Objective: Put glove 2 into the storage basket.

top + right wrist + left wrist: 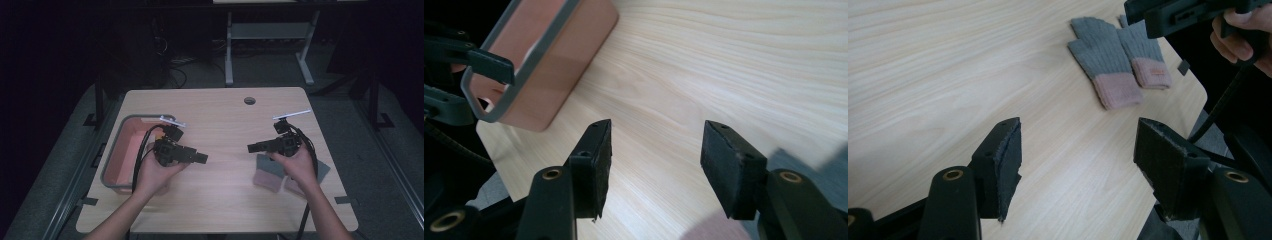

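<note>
Lab or office-type test room, dimly lit. Pale wood-grain laminate table (220,115) with round cable grommet hole (249,100), standing on grey carpeted floor (280,70). Behind it, white metal desk frame (267,37) with splayed feet. Tangle of black cables (172,62) on floor at left. Dark metal stand legs (372,105) flank table. No household furnishings; bare, staged recording setup.

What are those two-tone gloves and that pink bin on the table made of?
The gloves look like knitted wool or acrylic: ribbed grey knit with soft pink cuffs, one carrying a small sewn label. The bin seems to be smooth matte plastic, pink with a grey rim, though it could be coated metal.
</note>
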The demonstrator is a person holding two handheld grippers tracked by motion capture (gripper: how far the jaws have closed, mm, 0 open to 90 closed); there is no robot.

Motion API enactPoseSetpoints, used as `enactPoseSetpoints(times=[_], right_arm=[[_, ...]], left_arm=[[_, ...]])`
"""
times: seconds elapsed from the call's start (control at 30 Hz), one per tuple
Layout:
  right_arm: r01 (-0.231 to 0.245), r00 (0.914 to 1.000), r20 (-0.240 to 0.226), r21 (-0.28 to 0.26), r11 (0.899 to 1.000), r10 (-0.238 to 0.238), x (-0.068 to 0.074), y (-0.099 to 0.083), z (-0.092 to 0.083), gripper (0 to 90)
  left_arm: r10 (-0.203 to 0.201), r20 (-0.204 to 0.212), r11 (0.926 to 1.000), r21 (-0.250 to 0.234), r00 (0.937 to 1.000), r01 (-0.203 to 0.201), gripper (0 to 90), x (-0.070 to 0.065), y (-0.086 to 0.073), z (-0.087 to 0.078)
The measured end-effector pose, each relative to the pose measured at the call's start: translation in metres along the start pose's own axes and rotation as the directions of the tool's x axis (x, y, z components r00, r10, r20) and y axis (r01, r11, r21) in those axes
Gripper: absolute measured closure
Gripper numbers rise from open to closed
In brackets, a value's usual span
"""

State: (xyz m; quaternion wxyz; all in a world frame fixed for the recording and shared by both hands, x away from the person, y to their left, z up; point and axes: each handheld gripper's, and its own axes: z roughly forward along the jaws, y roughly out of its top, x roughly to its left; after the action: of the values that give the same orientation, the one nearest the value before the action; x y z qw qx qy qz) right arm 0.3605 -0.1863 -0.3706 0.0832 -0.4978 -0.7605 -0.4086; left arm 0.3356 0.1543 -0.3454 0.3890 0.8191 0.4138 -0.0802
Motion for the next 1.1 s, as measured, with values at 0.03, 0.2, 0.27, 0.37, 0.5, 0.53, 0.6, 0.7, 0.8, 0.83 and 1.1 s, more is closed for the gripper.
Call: enactPoseSetpoints(times=[0.03, 0.2, 0.27, 0.37, 0.5, 0.53, 0.6, 0.7, 0.8, 0.83, 1.1], right_arm=[[-0.004, 1.0000, 0.005, 0.002, 1.000, 0.004, -0.001, -0.001, -0.002, 45.8], [-0.008, 0.9994, 0.033, -0.002, 1.000, 0.008, -0.009, -0.007, -0.013, 45.5], [-0.008, 0.9989, 0.046, -0.005, 1.000, 0.008, -0.012, -0.010, -0.017, 45.3], [-0.012, 0.9977, 0.066, -0.007, 1.000, 0.012, -0.017, -0.014, -0.024, 45.1], [-0.022, 0.9967, 0.078, -0.012, 1.000, 0.023, -0.021, -0.018, -0.031, 45.0], [-0.024, 0.9965, 0.079, -0.011, 1.000, 0.025, -0.022, -0.019, -0.032, 45.0], [-0.022, 0.9957, 0.090, -0.009, 1.000, 0.023, -0.025, -0.021, -0.035, 45.1], [-0.023, 0.9949, 0.098, -0.010, 1.000, 0.024, -0.028, -0.024, -0.039, 45.1], [-0.028, 0.9942, 0.104, -0.011, 1.000, 0.029, -0.031, -0.027, -0.042, 45.1], [-0.038, 0.9929, 0.112, -0.016, 0.999, 0.040, -0.035, -0.030, -0.045, 45.1], [-0.031, 0.9895, 0.141, -0.013, 0.999, 0.032, -0.044, -0.039, -0.052, 45.1]], left_arm=[[0.002, 0.004, 1.0000, 0.001, 1.0000, -0.002, 35.9, -0.001, 0.000, 0.002], [0.015, 0.016, 0.9999, 0.002, 0.9998, -0.015, 35.2, -0.008, 0.003, 0.009], [0.016, 0.020, 0.9999, 0.002, 0.9997, -0.016, 35.1, -0.010, 0.004, 0.010], [0.029, 0.023, 0.9996, 0.005, 0.9993, -0.029, 35.0, -0.015, 0.006, 0.015], [0.029, 0.026, 0.9996, 0.005, 0.9993, -0.029, 34.6, -0.018, 0.007, 0.019], [0.030, 0.029, 0.9995, 0.005, 0.9991, -0.030, 34.6, -0.019, 0.008, 0.022], [0.033, 0.031, 0.9994, 0.007, 0.9990, -0.033, 34.4, -0.021, 0.009, 0.024], [0.035, 0.031, 0.9993, 0.011, 0.9989, -0.036, 33.8, -0.024, 0.010, 0.029], [0.038, 0.035, 0.9992, 0.012, 0.9987, -0.038, 33.4, -0.025, 0.011, 0.032], [0.039, 0.036, 0.9991, 0.014, 0.9986, -0.040, 32.6, -0.027, 0.011, 0.035], [0.052, 0.050, 0.9983, 0.023, 0.9974, -0.053, 31.9, -0.034, 0.012, 0.045]])
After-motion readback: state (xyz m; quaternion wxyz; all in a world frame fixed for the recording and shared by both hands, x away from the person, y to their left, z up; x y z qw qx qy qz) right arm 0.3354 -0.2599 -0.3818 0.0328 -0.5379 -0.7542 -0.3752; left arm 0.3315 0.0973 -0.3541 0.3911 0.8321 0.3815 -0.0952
